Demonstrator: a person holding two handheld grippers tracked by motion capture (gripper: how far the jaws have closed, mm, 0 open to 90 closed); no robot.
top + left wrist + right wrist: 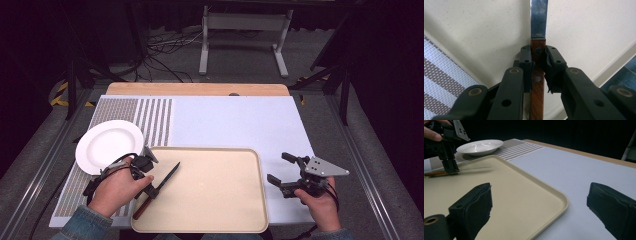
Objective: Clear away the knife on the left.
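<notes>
The desk (235, 120) carries one white cover, one striped mat (150, 120), one beige tray (215, 200), one white plate (107, 142) and one knife (162, 185).

The tray lies at the near edge, the plate just beside its far left corner on the mat.

The knife rests on the tray's left part, wooden handle toward the person, blade pointing away.

The left gripper (538, 62) pinches the handle just behind the blade, fingers (526, 62) pressed against the wood.

The right gripper (284, 172) hovers right of the tray over the desk, fingers spread and empty.

The grip sits at one end of the handle, so a lift might let the knife pivot or slip, and the blade could scrape the tray.
</notes>
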